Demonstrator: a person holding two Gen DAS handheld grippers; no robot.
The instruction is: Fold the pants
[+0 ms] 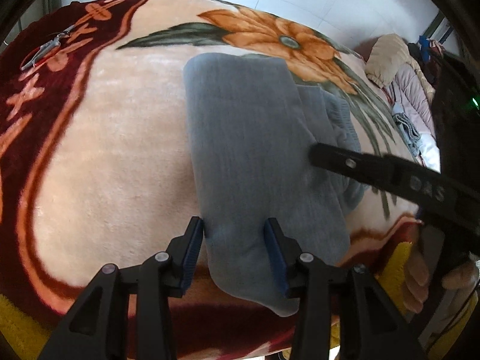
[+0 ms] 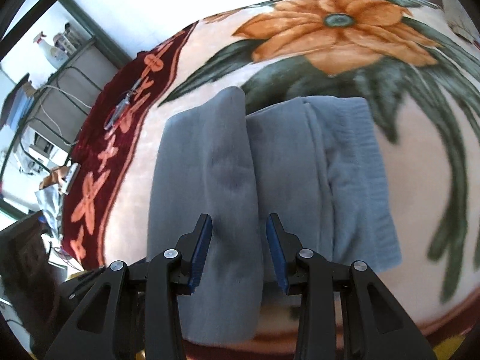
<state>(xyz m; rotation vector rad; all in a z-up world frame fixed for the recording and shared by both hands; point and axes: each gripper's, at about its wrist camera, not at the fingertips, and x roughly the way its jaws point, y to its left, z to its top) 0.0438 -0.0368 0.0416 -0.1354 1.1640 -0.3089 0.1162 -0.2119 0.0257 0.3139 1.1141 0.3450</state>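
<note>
Grey-blue pants [image 1: 249, 150] lie folded lengthwise on a floral blanket [image 1: 105, 150]. In the left wrist view my left gripper [image 1: 234, 240] hangs over their near end, jaws apart, the cloth lying loose between the blue pads. My right gripper [image 1: 318, 153] reaches in from the right to the top layer's edge, with a hand [image 1: 420, 276] behind it. In the right wrist view the pants [image 2: 204, 165] show a thick folded layer on the left and the ribbed waistband [image 2: 360, 165] on the right. The right gripper [image 2: 238, 234] has that thick layer filling the gap between its pads.
Small scissors [image 1: 48, 48] [image 2: 120, 111] lie on the blanket's dark red border at the far left. Jackets and other clothes [image 1: 399, 90] are piled at the right. A metal shelf with a spray bottle [image 2: 51, 48] stands beyond the bed's left edge.
</note>
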